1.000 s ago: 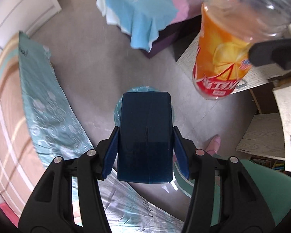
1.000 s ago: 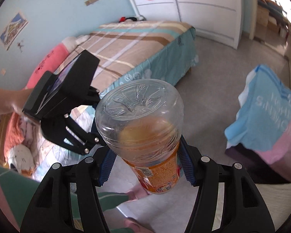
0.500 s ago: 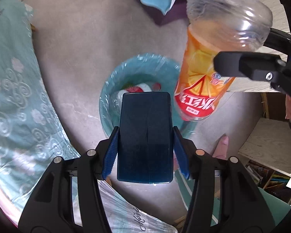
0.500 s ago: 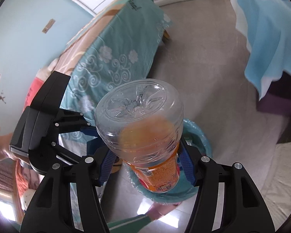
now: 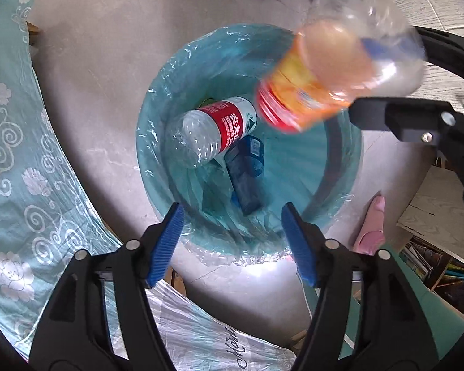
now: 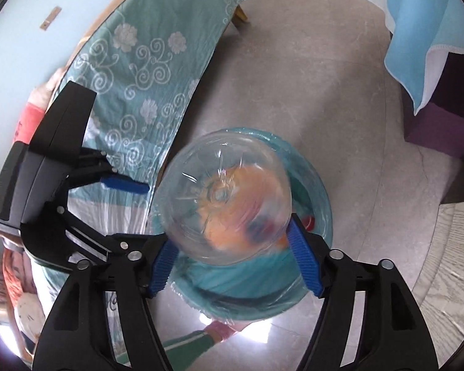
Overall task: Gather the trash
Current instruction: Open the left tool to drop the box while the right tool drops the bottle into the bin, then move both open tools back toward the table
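Observation:
A teal bin (image 5: 145,142) lined with a clear bag stands on the floor below both grippers. In it lie a dark blue box (image 5: 244,173) and a clear water bottle (image 5: 213,133) with a red label. My left gripper (image 5: 231,213) hangs over the bin's near rim, its jaws opening and nothing between them. An orange-labelled drink bottle (image 5: 334,74) is blurred, cap end down over the bin (image 6: 321,191). My right gripper (image 6: 232,247) has its jaws opening around the bottle's (image 6: 225,198) clear base, and the pads no longer press on it.
A bed with a teal flowered sheet (image 5: 21,154) runs along the left of the bin. A clear plastic bag (image 5: 201,334) lies near the bed. A pink slipper (image 5: 371,228) and pale wooden furniture (image 5: 442,216) stand to the right. A purple stool under blue cloth (image 6: 433,46) is farther off.
Both grippers have sunk toward the bin. The left one let go of the blue box, which now lies in the bin. The right jaws have widened and the orange bottle is slipping out.

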`<state>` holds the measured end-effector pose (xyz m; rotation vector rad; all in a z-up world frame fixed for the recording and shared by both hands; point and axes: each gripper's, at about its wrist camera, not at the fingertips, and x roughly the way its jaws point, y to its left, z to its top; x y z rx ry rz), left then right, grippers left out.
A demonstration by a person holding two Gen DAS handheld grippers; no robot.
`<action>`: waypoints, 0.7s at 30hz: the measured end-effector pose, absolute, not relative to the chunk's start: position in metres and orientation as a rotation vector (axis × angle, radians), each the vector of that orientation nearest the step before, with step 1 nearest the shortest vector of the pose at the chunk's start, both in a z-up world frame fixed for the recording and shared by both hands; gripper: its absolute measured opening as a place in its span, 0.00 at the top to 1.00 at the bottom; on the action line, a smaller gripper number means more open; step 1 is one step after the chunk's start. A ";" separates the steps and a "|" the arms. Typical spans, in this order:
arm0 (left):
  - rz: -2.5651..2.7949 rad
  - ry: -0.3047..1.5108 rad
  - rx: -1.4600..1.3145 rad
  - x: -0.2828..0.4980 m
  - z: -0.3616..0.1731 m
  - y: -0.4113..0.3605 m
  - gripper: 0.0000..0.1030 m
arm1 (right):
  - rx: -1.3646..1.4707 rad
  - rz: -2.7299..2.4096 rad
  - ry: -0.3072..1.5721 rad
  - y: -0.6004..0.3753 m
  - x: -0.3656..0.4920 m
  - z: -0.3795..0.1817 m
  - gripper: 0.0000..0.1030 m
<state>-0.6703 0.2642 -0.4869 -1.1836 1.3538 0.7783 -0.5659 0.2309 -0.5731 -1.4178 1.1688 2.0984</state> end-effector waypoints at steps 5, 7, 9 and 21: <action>0.780 1.345 -1.174 -0.667 -0.476 0.256 0.38 | -1.375 2.103 1.160 0.231 -0.554 -0.561 0.24; 0.781 1.331 -1.179 -0.669 -0.471 0.252 0.37 | -1.356 2.108 1.162 0.230 -0.548 -0.554 0.24; 0.785 1.315 -1.184 -0.670 -0.463 0.247 0.37 | -1.344 2.104 1.165 0.230 -0.543 -0.547 0.24; 0.797 1.299 -1.144 -0.662 -0.393 0.229 0.37 | -1.224 2.126 1.168 0.218 -0.510 -0.470 0.24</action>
